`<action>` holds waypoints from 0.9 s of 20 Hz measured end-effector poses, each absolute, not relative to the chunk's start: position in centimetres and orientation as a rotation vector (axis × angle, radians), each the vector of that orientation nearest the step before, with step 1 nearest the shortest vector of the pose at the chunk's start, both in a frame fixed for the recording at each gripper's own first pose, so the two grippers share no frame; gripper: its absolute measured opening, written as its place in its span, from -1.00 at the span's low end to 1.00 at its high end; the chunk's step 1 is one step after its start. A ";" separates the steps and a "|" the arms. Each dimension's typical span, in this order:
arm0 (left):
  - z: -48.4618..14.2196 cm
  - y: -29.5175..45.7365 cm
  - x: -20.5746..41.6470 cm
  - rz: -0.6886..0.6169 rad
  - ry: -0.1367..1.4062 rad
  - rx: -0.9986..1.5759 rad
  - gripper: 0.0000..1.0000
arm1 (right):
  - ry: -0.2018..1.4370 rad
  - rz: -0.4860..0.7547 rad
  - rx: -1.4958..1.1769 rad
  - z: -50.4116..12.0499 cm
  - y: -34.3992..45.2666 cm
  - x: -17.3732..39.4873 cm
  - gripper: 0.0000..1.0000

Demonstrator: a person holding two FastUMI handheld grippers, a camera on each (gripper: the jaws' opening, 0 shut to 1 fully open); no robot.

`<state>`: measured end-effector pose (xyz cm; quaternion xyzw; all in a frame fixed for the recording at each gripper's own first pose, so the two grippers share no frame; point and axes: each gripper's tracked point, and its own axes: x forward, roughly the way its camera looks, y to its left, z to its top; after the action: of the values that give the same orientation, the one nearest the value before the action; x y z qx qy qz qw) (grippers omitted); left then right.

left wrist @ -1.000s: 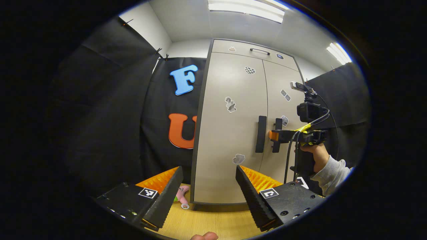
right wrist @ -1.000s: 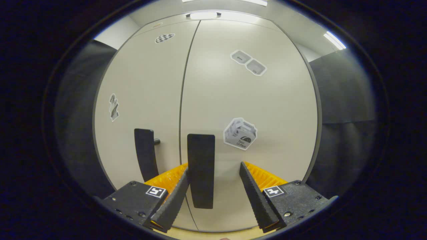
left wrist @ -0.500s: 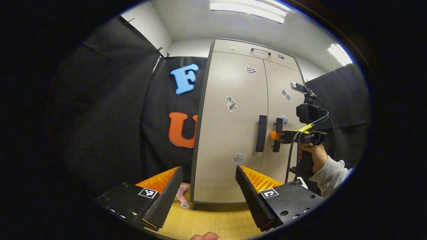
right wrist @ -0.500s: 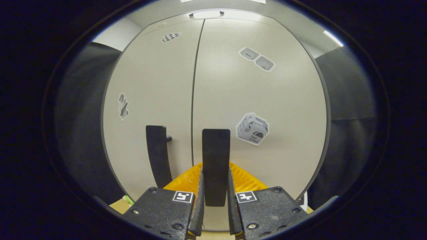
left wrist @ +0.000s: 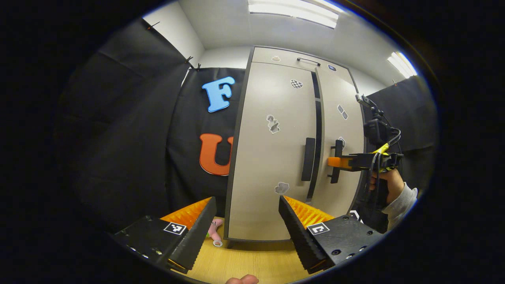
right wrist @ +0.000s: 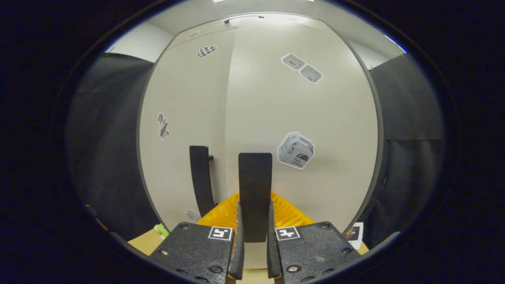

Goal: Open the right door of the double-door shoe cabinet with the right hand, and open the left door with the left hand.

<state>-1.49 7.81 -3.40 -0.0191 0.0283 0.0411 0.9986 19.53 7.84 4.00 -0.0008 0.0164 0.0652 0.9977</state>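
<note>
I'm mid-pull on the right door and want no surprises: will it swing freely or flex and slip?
The right door looks like a rigid flat panel, so it should swing as one piece. A dark gap beside the left door suggests it moves freely. The right hand-held gripper clamps the flat right handle, which may slip if tugged sideways.

Walls: black cloth (left wrist: 130, 130) hangs on the left and behind; it also hangs on the right side (left wrist: 410, 114). Above the cloth, a white wall (left wrist: 173, 31) shows.
Ceiling: white, with a long light panel (left wrist: 292, 10) at the top and a second light panel (left wrist: 402, 63) on the right.
Floor: light wood surface (left wrist: 244, 260) at the bottom; a small pink object (left wrist: 215, 232) lies on it near the cloth.
Light: bright and even; it comes from above.
Right gripper view: dark cloth (right wrist: 106, 134) on both sides, and a strip of white wall (right wrist: 138, 41) at the upper left.
</note>
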 end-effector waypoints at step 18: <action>-2.3 1.4 -2.4 0.008 0.028 0.016 0.90 | 0.018 0.125 0.008 3.0 -3.3 6.6 -0.53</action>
<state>-2.45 1.41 -2.33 0.0078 0.0142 0.0039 0.9999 6.62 -3.33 3.01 0.0039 0.0088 0.0625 0.9980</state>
